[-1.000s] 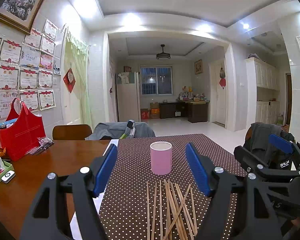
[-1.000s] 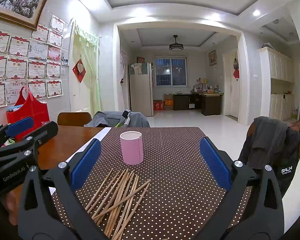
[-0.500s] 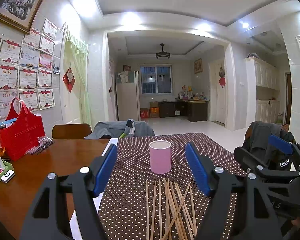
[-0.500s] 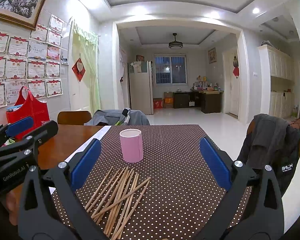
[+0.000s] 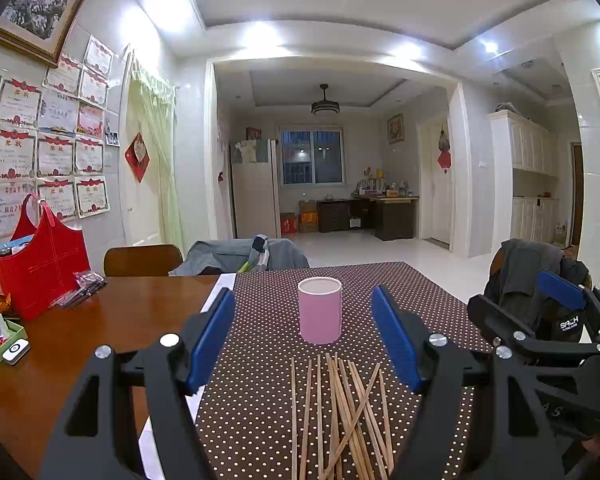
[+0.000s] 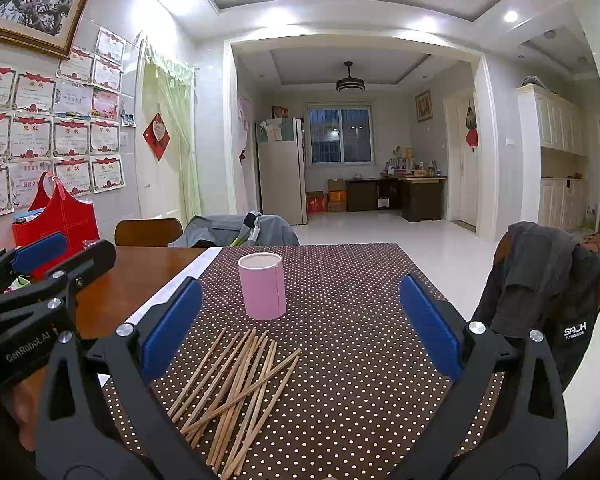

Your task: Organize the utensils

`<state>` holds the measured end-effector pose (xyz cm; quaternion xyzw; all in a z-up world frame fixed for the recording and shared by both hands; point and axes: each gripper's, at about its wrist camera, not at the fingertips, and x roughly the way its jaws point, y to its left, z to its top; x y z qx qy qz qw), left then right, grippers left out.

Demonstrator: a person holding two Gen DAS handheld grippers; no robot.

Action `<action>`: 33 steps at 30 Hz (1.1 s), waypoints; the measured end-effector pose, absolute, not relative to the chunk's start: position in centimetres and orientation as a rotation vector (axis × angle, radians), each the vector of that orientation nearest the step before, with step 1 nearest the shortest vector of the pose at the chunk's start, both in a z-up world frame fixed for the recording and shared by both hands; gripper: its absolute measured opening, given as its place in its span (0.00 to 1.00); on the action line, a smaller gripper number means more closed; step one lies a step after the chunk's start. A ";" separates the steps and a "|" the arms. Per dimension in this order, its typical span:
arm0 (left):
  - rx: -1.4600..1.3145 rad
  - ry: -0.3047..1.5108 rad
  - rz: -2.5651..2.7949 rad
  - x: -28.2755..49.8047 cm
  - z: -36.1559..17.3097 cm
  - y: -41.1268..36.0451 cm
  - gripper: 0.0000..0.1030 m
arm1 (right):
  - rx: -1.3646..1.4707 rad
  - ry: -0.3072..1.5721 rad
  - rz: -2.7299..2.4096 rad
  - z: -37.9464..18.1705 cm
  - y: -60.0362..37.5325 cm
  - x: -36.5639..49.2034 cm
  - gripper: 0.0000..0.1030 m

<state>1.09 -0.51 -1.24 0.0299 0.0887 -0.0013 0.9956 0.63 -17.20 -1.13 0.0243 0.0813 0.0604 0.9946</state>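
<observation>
Several wooden chopsticks (image 5: 340, 412) lie loose on the brown dotted tablecloth (image 5: 260, 400), just in front of an upright pink cup (image 5: 320, 310). My left gripper (image 5: 304, 340) is open and empty, held above the near ends of the chopsticks. In the right wrist view the chopsticks (image 6: 236, 384) lie at lower left and the pink cup (image 6: 262, 286) stands behind them. My right gripper (image 6: 300, 324) is open and empty above the cloth, to the right of the pile. Each gripper shows at the edge of the other's view.
A red bag (image 5: 40, 264) and small items stand on the bare wooden table (image 5: 60, 340) at left. A green tray (image 5: 0, 344) sits at the left edge. Chairs draped with jackets stand at the far end (image 5: 240, 256) and right side (image 6: 540, 292).
Both views have tilted slightly, so the cup and chopsticks sit a little higher in frame. Both grippers remain open and empty.
</observation>
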 end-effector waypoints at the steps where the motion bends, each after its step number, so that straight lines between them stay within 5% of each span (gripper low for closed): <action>1: 0.059 0.178 -0.004 1.1 -1.2 -0.5 0.68 | 0.050 0.164 0.122 -1.1 -17.3 0.6 0.94; 33: 0.064 0.207 -0.002 1.0 -1.6 -0.6 0.68 | 0.062 0.200 0.122 -1.3 -17.6 0.7 0.94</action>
